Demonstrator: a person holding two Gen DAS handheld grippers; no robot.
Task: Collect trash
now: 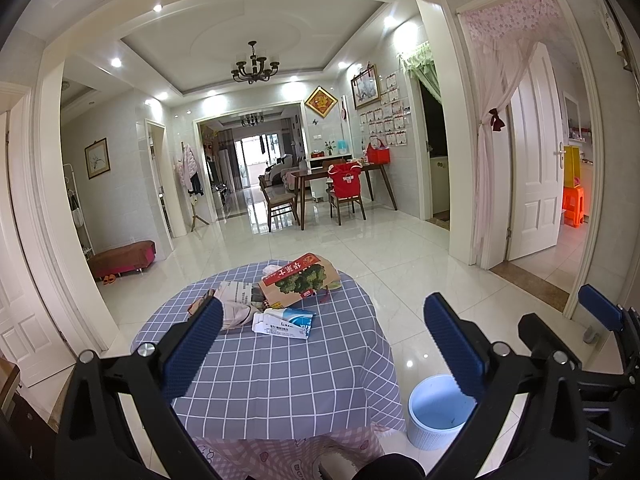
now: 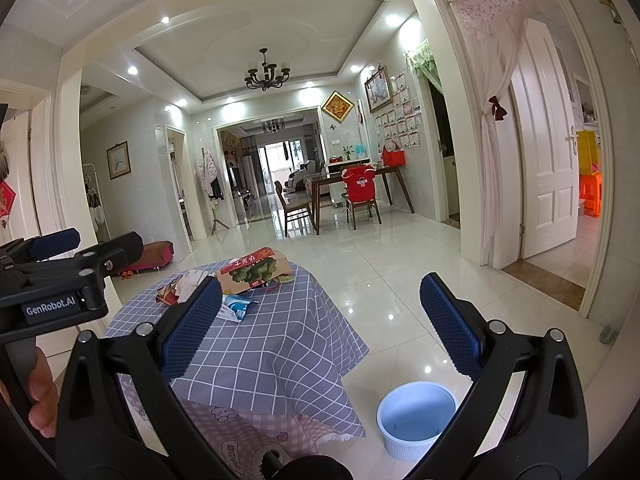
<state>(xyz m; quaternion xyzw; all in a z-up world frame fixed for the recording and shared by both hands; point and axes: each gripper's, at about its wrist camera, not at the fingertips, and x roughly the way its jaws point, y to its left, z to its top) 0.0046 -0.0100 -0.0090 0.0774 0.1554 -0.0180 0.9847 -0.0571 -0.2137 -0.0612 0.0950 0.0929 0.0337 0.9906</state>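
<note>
Left gripper (image 1: 324, 340): jaws wide apart, holding nothing, raised above the table (image 1: 280, 380). Right gripper (image 2: 320, 320): jaws likewise wide apart, empty, over the table's right edge. Trash lies on the checked cloth at the far side: a brown box (image 1: 302, 280), crumpled newspaper (image 1: 236, 296) and a white-blue carton (image 1: 284, 322). The bin (image 1: 436, 412) stands on the floor, right of the table.
</note>
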